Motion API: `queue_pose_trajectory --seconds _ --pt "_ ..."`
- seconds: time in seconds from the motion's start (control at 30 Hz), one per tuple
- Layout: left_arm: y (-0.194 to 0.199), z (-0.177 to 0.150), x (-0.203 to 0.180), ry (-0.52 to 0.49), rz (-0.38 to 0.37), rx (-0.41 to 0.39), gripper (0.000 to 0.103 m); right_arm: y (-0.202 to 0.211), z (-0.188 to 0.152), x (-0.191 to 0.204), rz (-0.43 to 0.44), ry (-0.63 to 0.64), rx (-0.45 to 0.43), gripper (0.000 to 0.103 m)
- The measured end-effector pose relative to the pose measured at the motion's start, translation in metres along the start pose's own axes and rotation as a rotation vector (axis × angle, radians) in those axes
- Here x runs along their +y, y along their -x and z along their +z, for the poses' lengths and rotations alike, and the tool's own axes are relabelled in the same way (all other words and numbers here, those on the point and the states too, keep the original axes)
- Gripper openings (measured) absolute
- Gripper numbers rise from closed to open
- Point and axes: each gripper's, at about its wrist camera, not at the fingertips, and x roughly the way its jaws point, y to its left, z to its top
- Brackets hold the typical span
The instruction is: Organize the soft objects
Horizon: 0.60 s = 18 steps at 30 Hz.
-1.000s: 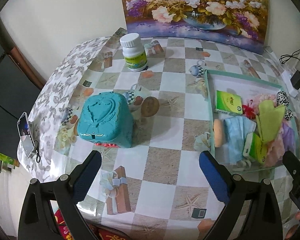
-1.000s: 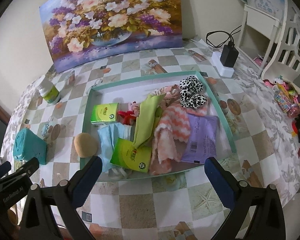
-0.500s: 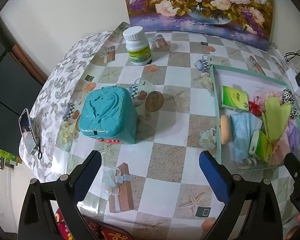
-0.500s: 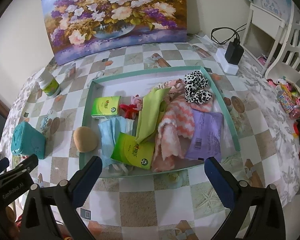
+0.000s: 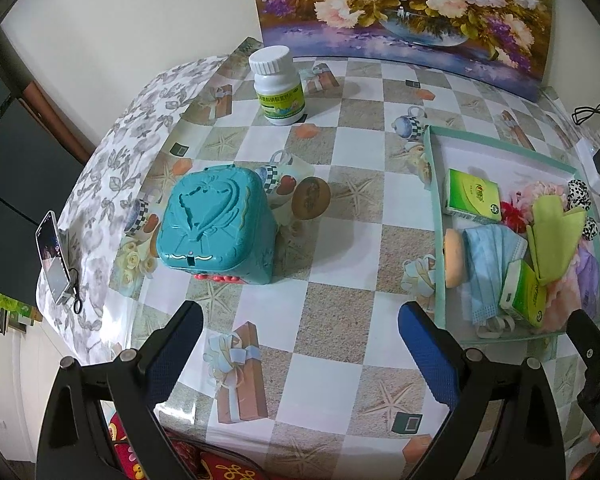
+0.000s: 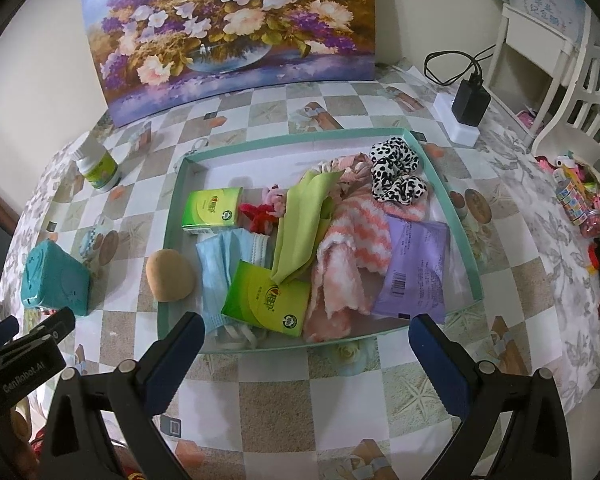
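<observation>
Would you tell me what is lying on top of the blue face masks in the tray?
A green tissue pack lies across the blue face masks, its upper corner tucked under the lime-green cloth. What the masks hide beneath them in the tray cannot be seen.
</observation>
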Motion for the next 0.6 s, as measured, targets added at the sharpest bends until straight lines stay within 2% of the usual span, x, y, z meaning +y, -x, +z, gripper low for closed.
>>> queue_pose_trajectory --seconds 0.6 --pt "-0.0028 -0.0006 0.0002 0.0 0.001 0.007 0.098 -0.0018 -0.0014 0.0015 0.001 0.002 0.006 0.103"
